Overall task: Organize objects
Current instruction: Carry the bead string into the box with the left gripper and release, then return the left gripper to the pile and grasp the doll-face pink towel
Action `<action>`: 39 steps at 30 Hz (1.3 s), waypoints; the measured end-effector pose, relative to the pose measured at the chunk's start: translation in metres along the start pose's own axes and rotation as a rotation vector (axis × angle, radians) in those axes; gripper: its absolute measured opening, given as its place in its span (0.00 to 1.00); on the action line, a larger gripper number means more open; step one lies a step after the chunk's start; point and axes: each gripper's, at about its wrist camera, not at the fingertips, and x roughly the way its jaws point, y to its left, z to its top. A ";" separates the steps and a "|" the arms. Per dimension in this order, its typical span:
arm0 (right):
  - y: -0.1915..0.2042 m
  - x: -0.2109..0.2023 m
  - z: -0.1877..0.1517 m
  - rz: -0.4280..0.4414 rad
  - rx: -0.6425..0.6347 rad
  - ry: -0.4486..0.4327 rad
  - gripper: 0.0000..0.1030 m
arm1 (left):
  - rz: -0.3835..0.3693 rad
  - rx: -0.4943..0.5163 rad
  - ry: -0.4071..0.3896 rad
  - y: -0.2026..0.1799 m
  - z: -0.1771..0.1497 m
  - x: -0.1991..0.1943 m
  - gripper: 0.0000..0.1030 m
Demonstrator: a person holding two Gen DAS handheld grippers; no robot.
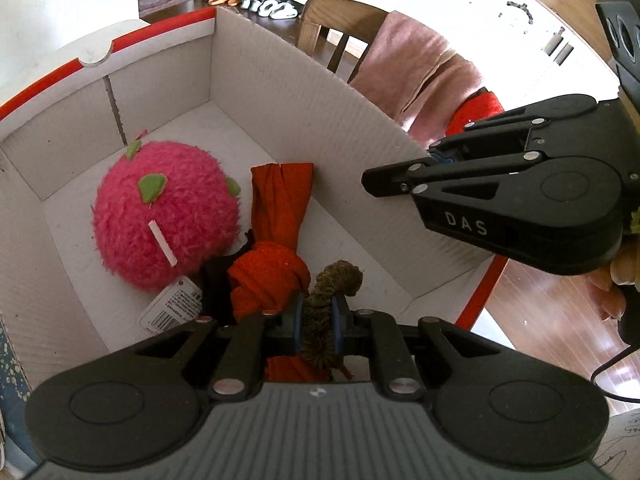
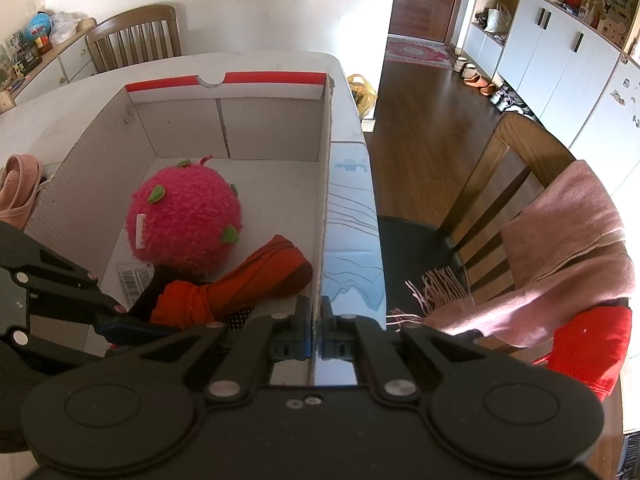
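Observation:
A white cardboard box [image 1: 280,92] with a red rim stands on the table. Inside lie a pink plush ball [image 1: 166,212] with green spots and a tag, and a knotted orange cloth [image 1: 276,240] over something black. My left gripper [image 1: 317,314] hangs low inside the box, shut on an olive-brown roll of fabric [image 1: 340,276] beside the orange knot. My right gripper [image 2: 316,320] is shut on the top edge of the box's right wall [image 2: 326,200]; in the left wrist view the right gripper [image 1: 384,180] shows from the side. The pink plush ball [image 2: 186,220], orange cloth [image 2: 248,284] and left gripper [image 2: 116,322] also show in the right wrist view.
A wooden chair [image 2: 516,152] right of the table carries a pink fringed scarf [image 2: 568,248] and a red item [image 2: 588,344]. A pink cloth [image 2: 16,188] lies left of the box. Another chair [image 2: 136,36] stands behind the table. Shoes line the far wall.

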 end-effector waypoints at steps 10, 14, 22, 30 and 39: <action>0.000 0.000 -0.001 0.001 0.001 0.000 0.03 | 0.024 -0.005 -0.029 -0.004 -0.003 -0.007 0.25; -0.002 0.001 -0.002 0.002 0.006 0.003 0.03 | 0.067 0.028 -0.069 -0.011 -0.007 -0.016 0.66; -0.004 0.001 -0.002 0.005 0.010 0.004 0.03 | 0.076 0.018 -0.142 -0.010 -0.014 -0.049 0.67; -0.004 0.001 -0.002 0.005 0.008 0.006 0.03 | 0.146 -0.088 -0.264 0.017 -0.032 -0.101 0.73; -0.004 0.002 -0.002 0.003 0.002 0.010 0.03 | 0.290 -0.290 -0.362 0.079 -0.068 -0.151 0.81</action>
